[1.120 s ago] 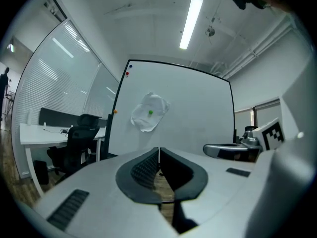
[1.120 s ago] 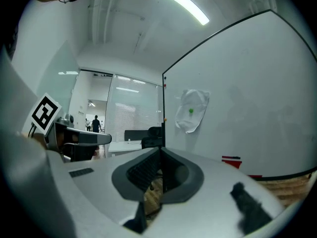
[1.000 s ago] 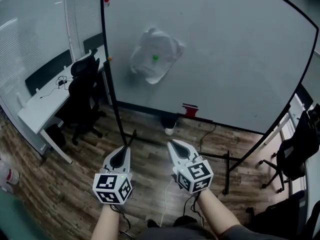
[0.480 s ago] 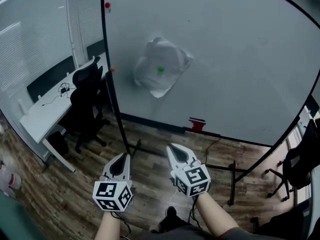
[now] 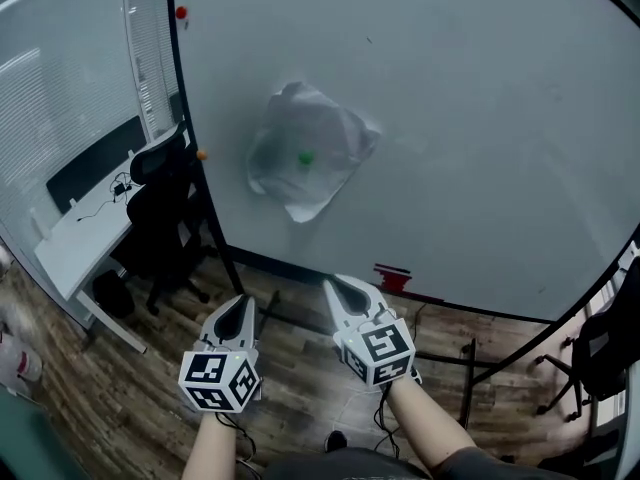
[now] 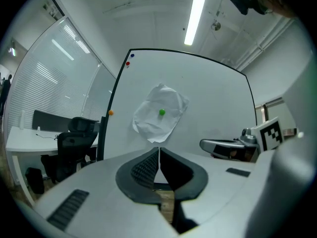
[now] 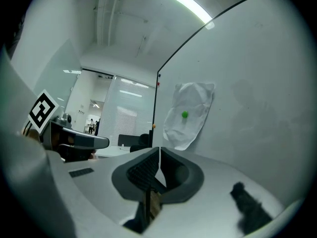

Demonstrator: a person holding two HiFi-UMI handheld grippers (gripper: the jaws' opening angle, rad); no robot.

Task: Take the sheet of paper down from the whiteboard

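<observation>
The sheet of paper [image 5: 322,133] is crumpled and hangs on the left half of the whiteboard [image 5: 480,118], about mid-height. A single green magnet [image 5: 305,157] pins it near its middle. Both tools are clenched on nothing. The left tool [image 5: 243,306] and right tool [image 5: 338,290] sit side by side, pointing level at the whiteboard. In the head view they lie below its lower edge and well apart from its face.

The step in hand looks like the reach-in, and neither tool has anything between its jaws yet. To do it well, I would release one tool's jaws before arriving and pinch a loose corner. The bottom point curls off the whiteboard and offers the easiest bite. The other tool should lift or slide the magnet away, because pulling against it would likely tear the paper.

There is plenty of bare whiteboard to the right of the sheet. To the left the room is tighter. The whiteboard's black frame [image 5: 192,128] runs close by with an orange magnet [image 5: 201,154] beside it, and an office chair [image 5: 160,208] and a white surface [image 5: 75,243] stand just beyond that edge. A red object [image 5: 392,274] sits at the whiteboard's bottom rail, directly ahead of the right tool. A rising approach clears it.
</observation>
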